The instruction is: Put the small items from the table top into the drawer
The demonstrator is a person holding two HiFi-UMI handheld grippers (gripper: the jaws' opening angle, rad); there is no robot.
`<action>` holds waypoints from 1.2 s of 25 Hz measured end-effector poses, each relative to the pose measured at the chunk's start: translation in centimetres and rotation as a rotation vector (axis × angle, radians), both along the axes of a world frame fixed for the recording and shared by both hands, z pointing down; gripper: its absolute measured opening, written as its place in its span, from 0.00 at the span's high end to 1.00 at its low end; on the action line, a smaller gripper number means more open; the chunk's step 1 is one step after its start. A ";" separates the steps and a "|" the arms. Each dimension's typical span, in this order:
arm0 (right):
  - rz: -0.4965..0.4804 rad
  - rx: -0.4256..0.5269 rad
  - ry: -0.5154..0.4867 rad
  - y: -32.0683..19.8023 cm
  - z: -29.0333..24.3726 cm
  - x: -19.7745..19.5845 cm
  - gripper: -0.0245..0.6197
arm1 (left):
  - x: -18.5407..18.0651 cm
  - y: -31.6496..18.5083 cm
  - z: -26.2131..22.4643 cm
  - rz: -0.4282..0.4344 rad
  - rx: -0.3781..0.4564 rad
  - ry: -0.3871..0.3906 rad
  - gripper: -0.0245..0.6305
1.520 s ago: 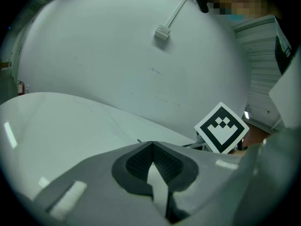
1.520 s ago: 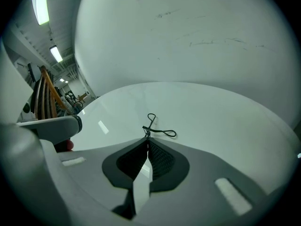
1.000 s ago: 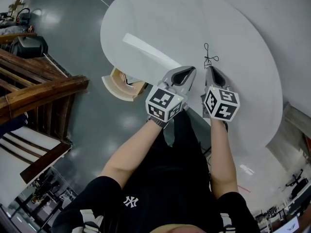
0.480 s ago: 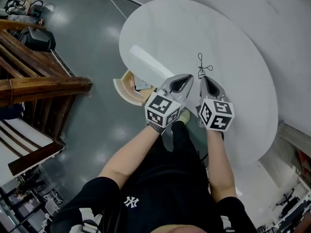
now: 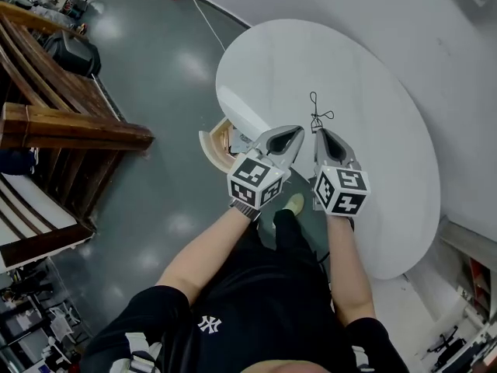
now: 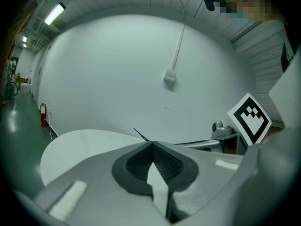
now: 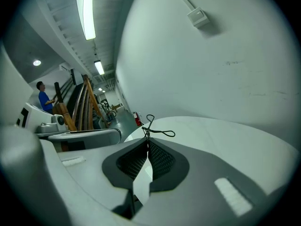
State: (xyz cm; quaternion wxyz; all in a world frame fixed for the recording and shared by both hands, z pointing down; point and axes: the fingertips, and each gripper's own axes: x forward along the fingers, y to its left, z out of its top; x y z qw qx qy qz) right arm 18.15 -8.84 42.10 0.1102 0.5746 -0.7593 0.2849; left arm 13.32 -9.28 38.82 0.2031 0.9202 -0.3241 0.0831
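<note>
Right tool (image 7: pixel 147 140) clamped on black wire loop (image 7: pixel 146 132) at its tip, left tool (image 6: pixel 151 143) closed

both tools on show now: the left gripper (image 5: pixel 298 130) and right gripper (image 5: pixel 318 132) have smooth pale grey shells, and each carries a black-and-white marker cube (image 5: pixel 253 182) at the back. dark ribbed pads (image 6: pixel 164 161) line the jaws. the person wears a black t-shirt (image 5: pixel 233 301) with a white logo (image 5: pixel 206 322), a white-striped sleeve (image 5: pixel 140 346) and a pale shoe (image 5: pixel 295 203).
</note>
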 end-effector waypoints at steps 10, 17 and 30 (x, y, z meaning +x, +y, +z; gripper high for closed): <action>-0.082 0.075 -0.001 -0.2 -4.0 -5.8 0.91 | -5.5 0.2 -3.9 -0.080 0.057 0.016 0.96; -0.144 0.129 -0.003 -0.8 -6.6 -10.9 0.91 | -10.8 -0.1 -6.0 -0.150 0.087 0.027 0.96; -0.217 0.194 -0.027 -0.1 -8.9 -17.7 0.91 | -17.8 0.5 -7.5 -0.235 0.122 0.042 0.96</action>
